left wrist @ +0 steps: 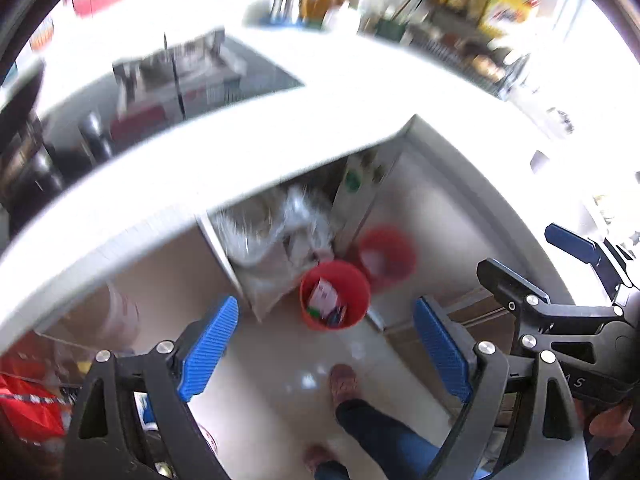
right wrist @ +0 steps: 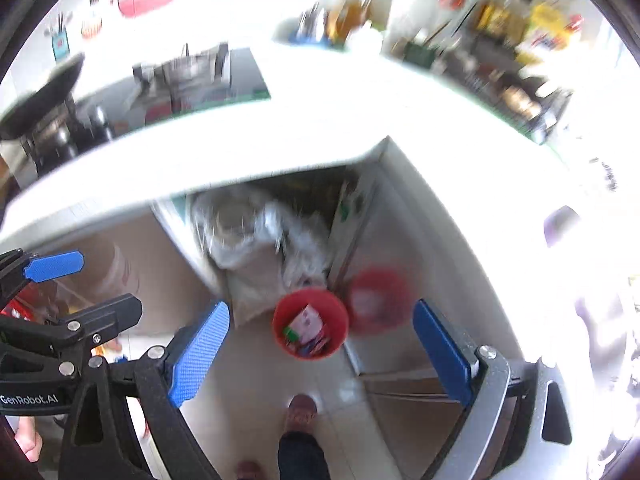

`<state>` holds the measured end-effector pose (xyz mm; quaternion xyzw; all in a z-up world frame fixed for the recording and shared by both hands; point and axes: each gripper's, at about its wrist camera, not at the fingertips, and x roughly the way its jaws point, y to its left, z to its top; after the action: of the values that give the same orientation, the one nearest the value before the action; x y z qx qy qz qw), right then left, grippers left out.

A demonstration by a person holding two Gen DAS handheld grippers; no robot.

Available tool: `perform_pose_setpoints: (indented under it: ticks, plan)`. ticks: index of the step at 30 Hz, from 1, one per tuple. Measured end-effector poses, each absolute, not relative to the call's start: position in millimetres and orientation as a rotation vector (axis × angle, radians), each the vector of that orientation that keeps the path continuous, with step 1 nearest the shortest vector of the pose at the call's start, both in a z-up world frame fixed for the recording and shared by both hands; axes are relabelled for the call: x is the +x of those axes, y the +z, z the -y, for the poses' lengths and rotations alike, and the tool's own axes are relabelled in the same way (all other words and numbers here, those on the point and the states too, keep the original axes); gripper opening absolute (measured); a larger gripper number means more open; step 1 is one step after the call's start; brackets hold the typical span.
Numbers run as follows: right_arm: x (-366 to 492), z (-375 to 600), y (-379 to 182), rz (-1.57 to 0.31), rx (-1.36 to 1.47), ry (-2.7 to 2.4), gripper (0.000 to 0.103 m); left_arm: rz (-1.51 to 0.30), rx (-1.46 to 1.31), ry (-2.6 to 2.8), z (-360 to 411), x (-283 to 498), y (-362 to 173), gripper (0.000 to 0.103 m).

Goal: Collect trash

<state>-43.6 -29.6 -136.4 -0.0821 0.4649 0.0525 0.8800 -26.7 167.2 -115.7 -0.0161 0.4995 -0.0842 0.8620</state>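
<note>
A red bin (left wrist: 335, 295) (right wrist: 310, 323) stands on the floor far below, with several wrappers and bits of paper inside it. Its reflection shows as a red blur on the shiny cabinet door beside it. My left gripper (left wrist: 326, 346) hangs open high above the floor, nothing between its blue pads. My right gripper (right wrist: 320, 354) is open too and holds nothing. Each gripper shows at the edge of the other's view: the right gripper (left wrist: 576, 264) and the left gripper (right wrist: 60, 284).
A white countertop (left wrist: 280, 132) (right wrist: 260, 148) curves across the view with a dark stove (left wrist: 172, 80) behind it. An open cabinet under the counter holds crumpled plastic bags (left wrist: 288, 224) (right wrist: 260, 232). A person's leg and shoe (left wrist: 344, 384) (right wrist: 302, 412) stand on the floor tiles.
</note>
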Motion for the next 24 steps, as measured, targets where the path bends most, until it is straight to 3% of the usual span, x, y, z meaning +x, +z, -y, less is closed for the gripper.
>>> perform_pose_setpoints:
  ticks: [13, 24]
  plan:
    - [-128.3, 63.9, 20.3, -0.771, -0.107, -0.02, 0.093, -0.79, 0.046, -0.266, -137.6, -103.5, 44.5, 0.088]
    - [-162.2, 82.5, 58.4, -0.681, -0.099, -0.052, 0.093, -0.671, 0.095, -0.28, -103.2, -141.5, 95.9, 0.088]
